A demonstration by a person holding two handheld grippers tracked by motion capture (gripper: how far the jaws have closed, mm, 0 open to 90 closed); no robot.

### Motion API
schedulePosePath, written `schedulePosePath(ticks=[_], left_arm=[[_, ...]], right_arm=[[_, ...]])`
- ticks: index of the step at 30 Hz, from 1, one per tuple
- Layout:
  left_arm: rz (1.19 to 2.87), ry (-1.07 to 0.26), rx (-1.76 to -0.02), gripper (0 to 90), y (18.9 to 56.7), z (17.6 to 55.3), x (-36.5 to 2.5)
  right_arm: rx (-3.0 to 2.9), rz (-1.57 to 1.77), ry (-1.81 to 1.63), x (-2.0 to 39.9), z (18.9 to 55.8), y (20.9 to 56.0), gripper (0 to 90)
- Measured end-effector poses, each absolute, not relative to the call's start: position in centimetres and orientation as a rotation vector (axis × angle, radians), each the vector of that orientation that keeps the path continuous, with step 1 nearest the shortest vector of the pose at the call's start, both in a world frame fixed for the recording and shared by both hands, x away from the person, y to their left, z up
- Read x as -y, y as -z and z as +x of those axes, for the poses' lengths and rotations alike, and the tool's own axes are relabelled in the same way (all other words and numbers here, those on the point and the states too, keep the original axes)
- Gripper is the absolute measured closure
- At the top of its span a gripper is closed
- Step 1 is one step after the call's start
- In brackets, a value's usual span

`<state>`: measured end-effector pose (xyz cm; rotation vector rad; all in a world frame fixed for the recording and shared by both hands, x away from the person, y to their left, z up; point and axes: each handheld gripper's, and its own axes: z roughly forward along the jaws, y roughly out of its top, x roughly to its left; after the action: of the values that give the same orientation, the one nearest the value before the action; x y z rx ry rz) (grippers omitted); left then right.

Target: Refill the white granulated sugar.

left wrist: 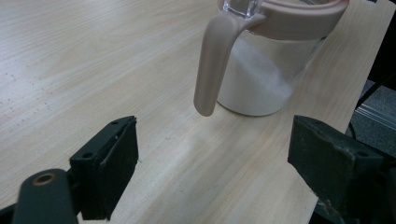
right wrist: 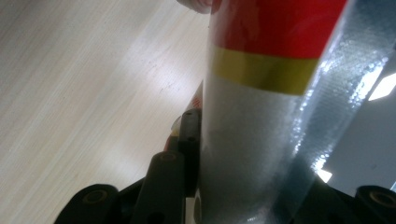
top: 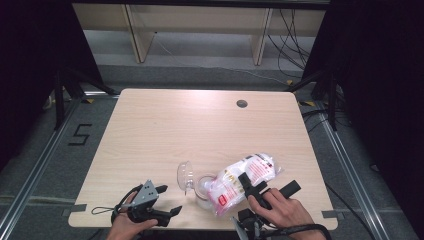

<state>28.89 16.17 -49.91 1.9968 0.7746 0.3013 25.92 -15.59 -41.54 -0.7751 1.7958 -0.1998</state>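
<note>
A clear jar with white powder in it stands near the table's front edge, its clear hinged lid swung open to the left. In the left gripper view the jar has a pale pink rim and a pink latch hanging down its side. A plastic bag with a red and yellow label lies tilted, its lower end over the jar's mouth. My right gripper is shut on the bag. My left gripper stands open left of the jar, nothing between its jaws.
The wooden table has a round cable hole at the back right. The jar stands close to the table's front edge. Black tripod legs and cables stand on the floor on both sides, and a tape mark lies on the floor at left.
</note>
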Motion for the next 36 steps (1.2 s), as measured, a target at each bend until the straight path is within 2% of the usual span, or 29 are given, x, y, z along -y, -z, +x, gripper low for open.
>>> schedulePosePath(ticks=[36], left_arm=[[1.973,-0.311,-0.763,15.8,49.8,28.9,-16.1]], right_arm=[[-1.842,-0.678,0.059,17.6,26.5,41.2,74.8]])
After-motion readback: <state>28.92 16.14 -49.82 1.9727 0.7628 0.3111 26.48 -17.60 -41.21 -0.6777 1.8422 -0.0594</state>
